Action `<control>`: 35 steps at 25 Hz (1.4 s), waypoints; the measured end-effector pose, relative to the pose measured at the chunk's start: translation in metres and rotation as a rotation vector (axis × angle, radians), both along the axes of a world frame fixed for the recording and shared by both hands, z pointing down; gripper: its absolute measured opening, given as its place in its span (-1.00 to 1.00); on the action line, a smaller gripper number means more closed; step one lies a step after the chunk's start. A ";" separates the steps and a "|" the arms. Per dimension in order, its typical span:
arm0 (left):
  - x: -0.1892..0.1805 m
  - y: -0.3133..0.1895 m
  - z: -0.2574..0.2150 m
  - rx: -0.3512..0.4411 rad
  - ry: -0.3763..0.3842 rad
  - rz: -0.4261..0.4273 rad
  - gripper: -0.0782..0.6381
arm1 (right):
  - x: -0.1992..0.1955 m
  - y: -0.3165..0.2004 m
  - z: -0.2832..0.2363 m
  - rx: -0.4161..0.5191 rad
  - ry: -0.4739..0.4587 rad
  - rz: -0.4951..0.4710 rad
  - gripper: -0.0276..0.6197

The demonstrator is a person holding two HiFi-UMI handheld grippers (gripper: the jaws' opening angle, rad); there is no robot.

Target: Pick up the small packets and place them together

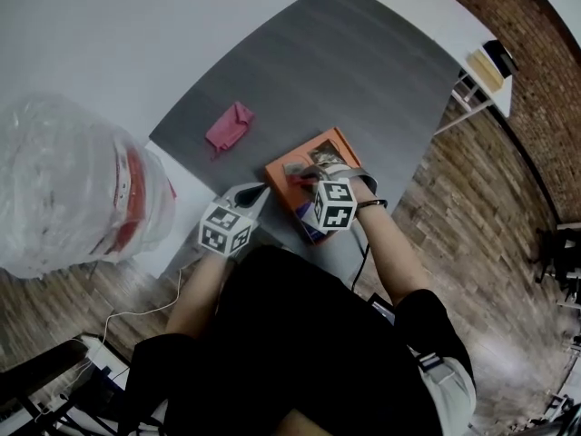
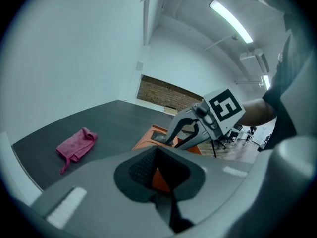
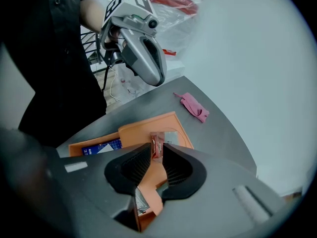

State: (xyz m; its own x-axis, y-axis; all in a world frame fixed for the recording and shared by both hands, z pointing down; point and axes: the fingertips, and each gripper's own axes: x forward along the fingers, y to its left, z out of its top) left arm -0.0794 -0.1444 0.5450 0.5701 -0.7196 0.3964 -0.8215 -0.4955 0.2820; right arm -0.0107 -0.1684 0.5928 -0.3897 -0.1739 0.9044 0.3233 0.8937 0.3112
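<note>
An orange tray (image 1: 283, 173) lies on the dark grey table (image 1: 363, 71) with small packets in it. My right gripper (image 1: 304, 178) points steeply down into the tray. In the right gripper view its jaws (image 3: 157, 152) stand slightly apart, with a small red packet (image 3: 157, 146) between the tips and the pads not pressing it. A blue-and-white packet (image 3: 101, 148) lies at the tray's near end. My left gripper (image 1: 259, 192) hovers at the tray's left edge, its jaws (image 2: 157, 150) shut with nothing in them.
A pink cloth (image 1: 229, 127) lies on the table left of the tray. A large clear plastic bag (image 1: 73, 189) with something red inside sits at the far left. The table edge (image 1: 427, 134) drops to a brick-patterned floor on the right.
</note>
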 end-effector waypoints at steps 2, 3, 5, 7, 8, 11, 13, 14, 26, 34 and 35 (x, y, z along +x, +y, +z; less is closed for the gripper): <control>0.004 -0.001 -0.001 0.004 -0.002 0.016 -0.78 | 0.003 0.000 -0.001 -0.003 -0.006 0.014 -0.69; 0.006 -0.002 -0.001 0.005 -0.006 0.024 -0.78 | 0.005 0.001 -0.001 -0.008 -0.008 0.023 -0.70; 0.008 -0.002 -0.001 0.003 -0.013 0.043 -0.78 | 0.010 0.004 -0.001 -0.018 -0.013 0.041 -0.70; 0.011 -0.003 -0.001 0.002 -0.018 0.064 -0.78 | 0.018 0.004 -0.003 -0.018 -0.023 0.071 -0.71; 0.014 -0.005 -0.001 0.004 -0.020 0.076 -0.78 | 0.023 0.003 -0.005 -0.015 -0.028 0.090 -0.71; 0.022 -0.013 0.001 0.008 -0.030 0.123 -0.78 | 0.041 -0.003 -0.006 0.000 -0.014 0.132 -0.75; 0.027 -0.016 0.002 0.008 -0.041 0.156 -0.78 | 0.055 -0.005 -0.006 0.010 0.015 0.139 -0.78; 0.031 -0.017 0.001 0.010 -0.045 0.172 -0.78 | 0.062 -0.005 -0.008 0.012 0.025 0.148 -0.79; 0.063 -0.001 0.003 -0.013 -0.029 0.242 -0.78 | 0.102 0.028 0.015 -0.056 0.075 0.211 -0.79; 0.042 0.015 0.017 -0.063 0.001 0.157 -0.78 | 0.096 0.039 0.041 -0.300 0.035 0.417 -0.27; 0.041 0.016 0.019 -0.069 0.006 0.150 -0.78 | 0.095 0.041 0.046 -0.332 0.027 0.460 -0.16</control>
